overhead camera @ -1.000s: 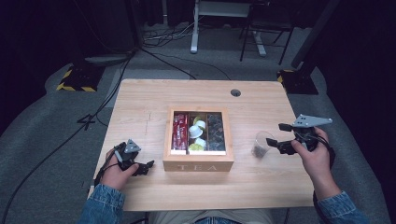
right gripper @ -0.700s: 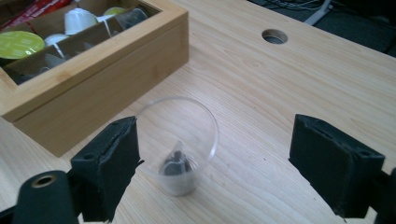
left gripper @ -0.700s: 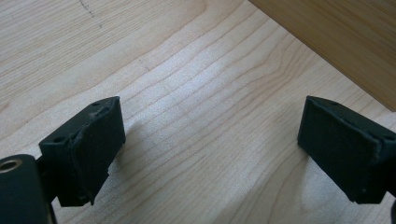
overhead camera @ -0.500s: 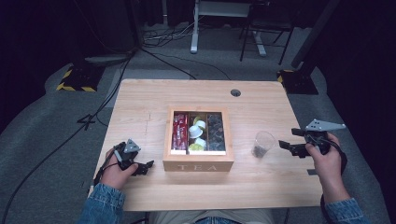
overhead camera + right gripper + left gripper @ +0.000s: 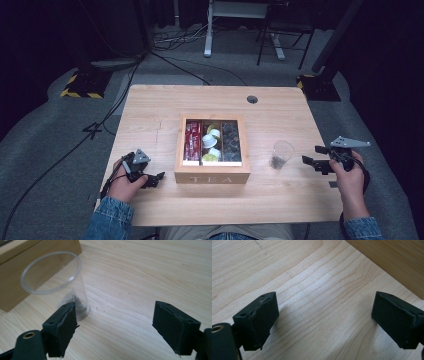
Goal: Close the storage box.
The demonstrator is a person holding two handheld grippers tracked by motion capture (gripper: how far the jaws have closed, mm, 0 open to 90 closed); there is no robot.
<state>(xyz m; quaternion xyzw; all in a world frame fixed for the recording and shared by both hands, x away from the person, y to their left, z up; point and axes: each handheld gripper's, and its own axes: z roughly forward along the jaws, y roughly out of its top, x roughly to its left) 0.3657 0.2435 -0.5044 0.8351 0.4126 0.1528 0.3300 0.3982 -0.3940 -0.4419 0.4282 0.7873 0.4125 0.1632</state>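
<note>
A wooden box marked TEA [image 5: 212, 172] stands in the middle of the table, its compartments holding red packets, white and yellow capsules and dark packets. To its right stands a clear plastic cup [image 5: 282, 153] [image 5: 53, 282] with something dark at its bottom. My right gripper [image 5: 310, 161] [image 5: 113, 326] is open, just right of the cup and apart from it. My left gripper [image 5: 156, 178] [image 5: 324, 322] is open too, low over the bare wood left of the box, whose side [image 5: 392, 260] shows in the left gripper view.
The table [image 5: 150, 115] has a round cable hole [image 5: 252, 99] at the back. Cables, a yellow-black striped base [image 5: 80, 85] and desk legs stand on the grey floor beyond the table.
My right gripper has drawn back to the right, away from the cup. The cup stays standing where it was. The left gripper has not moved.
</note>
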